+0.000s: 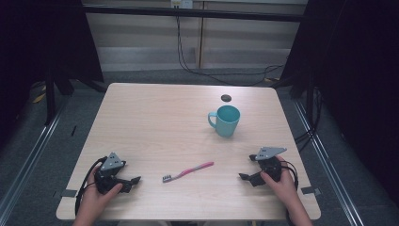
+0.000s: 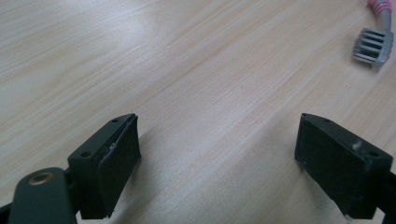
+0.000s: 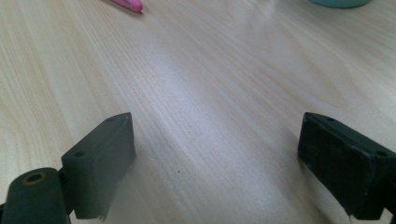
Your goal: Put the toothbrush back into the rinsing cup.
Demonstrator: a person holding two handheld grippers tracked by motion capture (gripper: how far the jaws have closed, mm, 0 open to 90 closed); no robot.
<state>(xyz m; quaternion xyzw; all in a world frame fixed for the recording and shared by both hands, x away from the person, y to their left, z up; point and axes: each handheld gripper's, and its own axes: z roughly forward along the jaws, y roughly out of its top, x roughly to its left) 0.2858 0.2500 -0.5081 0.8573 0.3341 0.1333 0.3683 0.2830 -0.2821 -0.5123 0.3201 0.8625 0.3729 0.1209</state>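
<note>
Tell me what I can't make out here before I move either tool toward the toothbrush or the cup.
- Toothbrush, left gripper view: the top right corner cuts off all but the bristle head.
- Toothbrush, right gripper view: the top edge cuts it; just the pink handle tip shows.
- Cup, right gripper view: cut to a sliver of base.
- Cup inside, high view: contents too small to tell.
- Dark round spot behind the cup: too small to identify.

A small dark disc point(image 1: 226, 98) lies on the wooden table point(image 1: 155, 117); black cables point(image 1: 188, 66) trail behind.

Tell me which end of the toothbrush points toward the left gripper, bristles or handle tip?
The grey bristle head of the toothbrush points toward the left gripper; the pink handle tip points away.
</note>
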